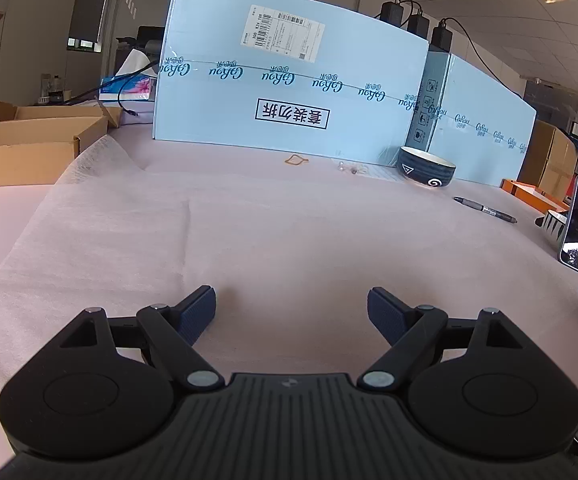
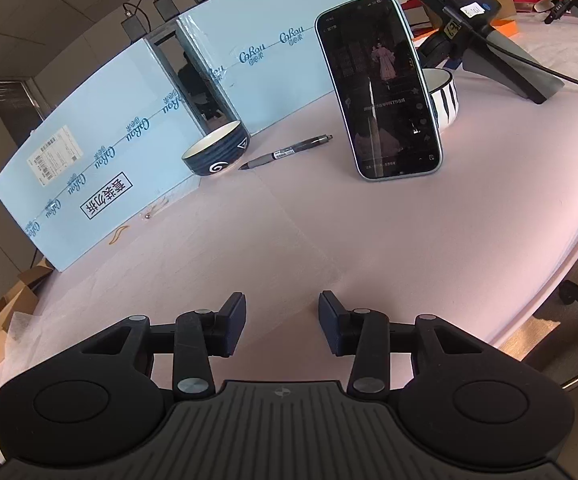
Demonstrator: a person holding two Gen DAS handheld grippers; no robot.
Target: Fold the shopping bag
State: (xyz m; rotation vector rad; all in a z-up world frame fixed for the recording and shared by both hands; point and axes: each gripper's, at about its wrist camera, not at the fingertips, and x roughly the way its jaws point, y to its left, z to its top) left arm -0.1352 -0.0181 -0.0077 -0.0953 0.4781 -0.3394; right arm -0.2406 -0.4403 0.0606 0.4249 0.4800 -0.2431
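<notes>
Both empty: left gripper (image 1: 291,300) spread wide, right gripper (image 2: 281,304) parted. Bag (image 1: 109,232), seemingly, flat at ten o'clock. Probably best: pinch one edge low, lift slightly, lay across evenly, clear of bowl (image 1: 425,166) at one o'clock.

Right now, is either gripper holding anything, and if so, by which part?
Nothing is held. The left gripper and the right gripper are both open, jaws apart over the thin white foam-like sheet on the pink table.

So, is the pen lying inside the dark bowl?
No, the pen lies on the table beside the bowl, outside it.
</notes>
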